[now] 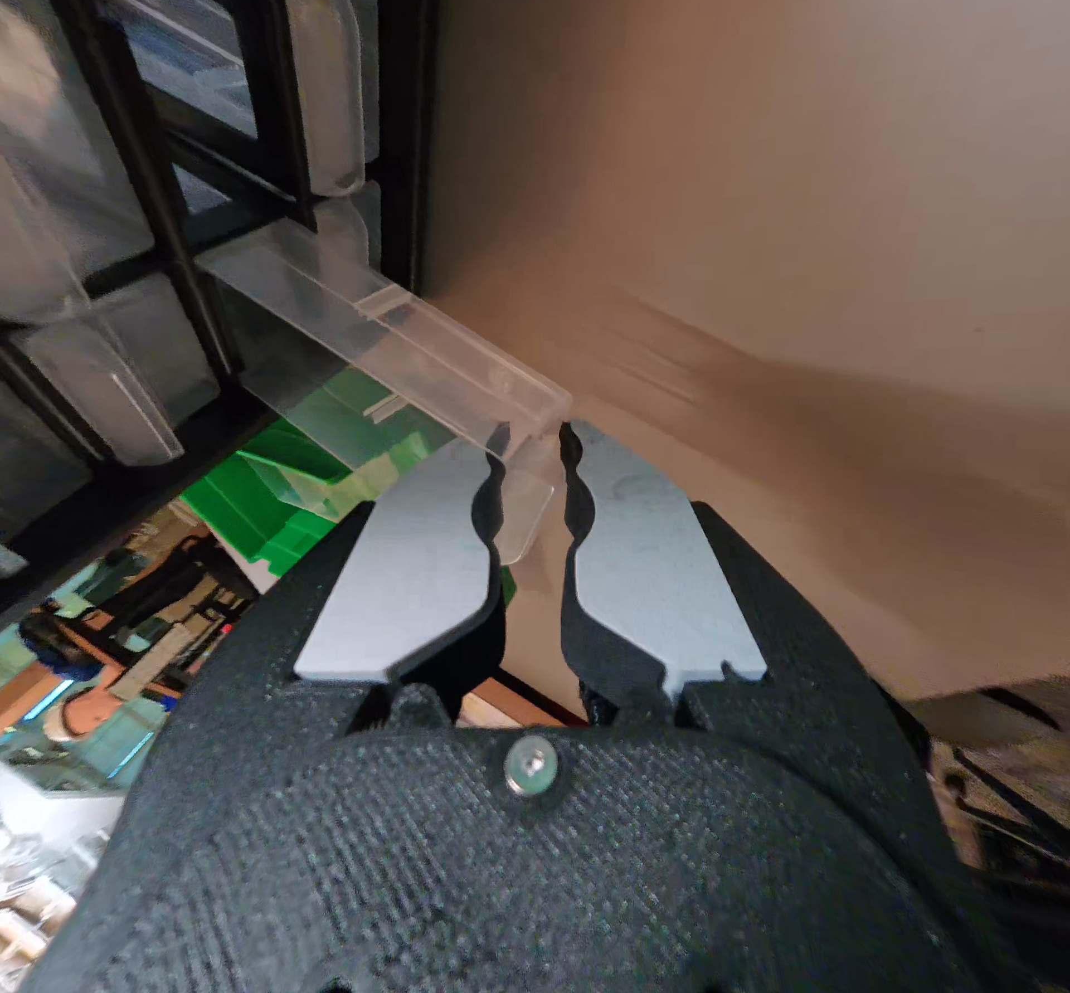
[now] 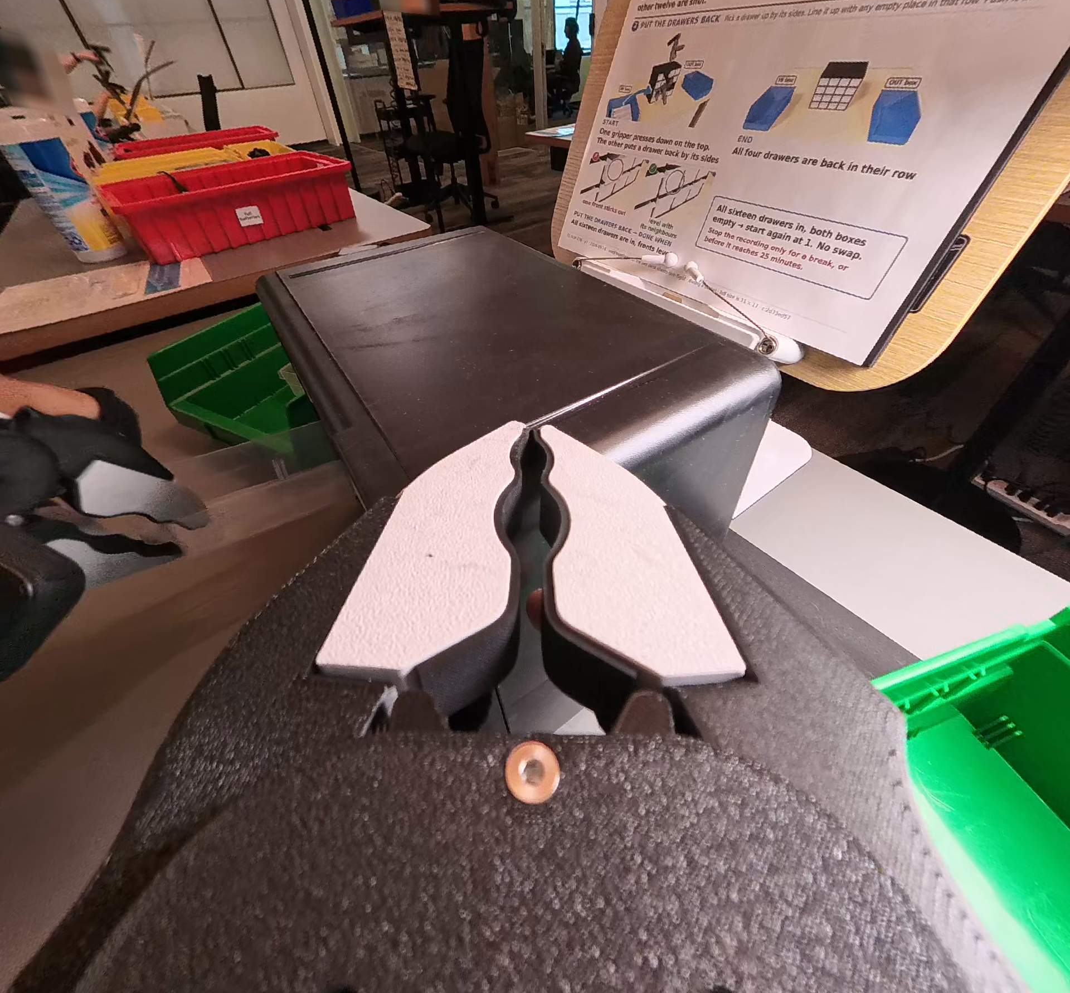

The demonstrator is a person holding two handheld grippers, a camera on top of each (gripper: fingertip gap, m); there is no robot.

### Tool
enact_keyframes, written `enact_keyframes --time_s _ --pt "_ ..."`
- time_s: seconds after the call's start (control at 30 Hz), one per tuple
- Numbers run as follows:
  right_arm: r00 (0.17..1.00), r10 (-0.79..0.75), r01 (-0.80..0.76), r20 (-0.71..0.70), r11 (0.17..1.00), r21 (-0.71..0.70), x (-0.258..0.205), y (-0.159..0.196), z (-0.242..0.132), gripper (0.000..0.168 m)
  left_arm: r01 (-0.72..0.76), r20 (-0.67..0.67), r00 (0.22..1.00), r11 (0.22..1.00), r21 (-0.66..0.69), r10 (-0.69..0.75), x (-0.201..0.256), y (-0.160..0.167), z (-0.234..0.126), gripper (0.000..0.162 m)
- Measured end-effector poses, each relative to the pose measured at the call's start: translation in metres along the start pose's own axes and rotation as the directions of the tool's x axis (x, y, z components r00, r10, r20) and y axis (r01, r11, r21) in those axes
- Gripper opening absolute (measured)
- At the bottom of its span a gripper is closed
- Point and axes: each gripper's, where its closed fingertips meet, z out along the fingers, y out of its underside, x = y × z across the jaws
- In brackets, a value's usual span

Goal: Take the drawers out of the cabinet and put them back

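The black cabinet [image 1: 408, 97] fills the upper left of the left wrist view, with several clear drawers in its slots. One clear drawer [image 1: 405, 340] in the lower row stands pulled part way out towards me. My left gripper [image 1: 530, 438] is shut on that drawer's clear front handle tab [image 1: 524, 508]. In the right wrist view my right gripper [image 2: 530, 432] is shut and empty, with its tips resting on the near right edge of the cabinet top [image 2: 492, 328]. The left gripper [image 2: 116, 490] shows blurred at the left edge there.
A green bin [image 1: 260, 508] sits to the cabinet's left and shows in the right wrist view too [image 2: 231, 386]. A second green bin [image 2: 984, 762] sits at the near right. An instruction sheet on a wooden stand [image 2: 810, 154] rises behind the cabinet. Red bins [image 2: 231, 207] stand on a far table.
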Motion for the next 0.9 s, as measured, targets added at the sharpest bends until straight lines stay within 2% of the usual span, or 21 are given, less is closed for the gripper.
enact_keyframes --time_s 0.03,0.13,0.27,0.3,0.4,0.5,0.57,0.73,0.9 --pt "1.000 0.000 0.000 0.000 1.000 0.000 0.000 0.000 0.000 0.000 -0.012 0.024 1.000 1.000 0.008 0.012 -0.002 -0.002 0.005 0.017" --pt "1.000 -0.004 0.004 -0.001 1.000 -0.001 0.000 0.000 0.000 0.000 -0.057 0.142 0.989 0.997 0.047 0.050 -0.020 -0.005 0.026 0.017" --pt "1.000 -0.001 0.001 0.003 1.000 0.001 0.000 0.000 0.000 0.000 -0.127 0.257 0.963 0.977 0.174 0.079 -0.042 -0.014 0.045 0.042" --pt "1.000 0.001 -0.001 0.005 1.000 0.003 0.000 0.000 0.000 0.000 -0.138 0.280 0.957 0.964 0.229 0.070 -0.046 -0.018 0.043 0.043" --pt "1.000 0.008 -0.008 0.013 1.000 0.010 0.000 0.000 0.000 0.000 -0.081 0.295 0.954 0.905 0.418 -0.051 -0.058 -0.024 0.031 0.051" --pt "1.000 0.017 -0.018 0.022 1.000 0.017 0.000 0.000 0.000 0.000 0.009 0.229 0.960 0.832 0.554 -0.163 -0.058 -0.015 0.024 0.059" --pt "0.999 0.025 -0.026 0.030 0.999 0.022 0.000 0.000 0.000 0.000 0.055 0.185 0.959 0.781 0.622 -0.214 -0.053 -0.007 0.021 0.057" --pt "0.998 0.040 -0.041 0.041 0.999 0.032 0.000 0.000 0.000 0.000 0.083 0.192 0.921 0.650 0.755 -0.340 -0.053 0.007 0.015 0.024" --pt "0.998 0.045 -0.046 0.041 0.998 0.037 0.000 0.000 0.000 0.000 0.055 0.233 0.896 0.614 0.787 -0.379 -0.064 0.000 0.020 0.023"
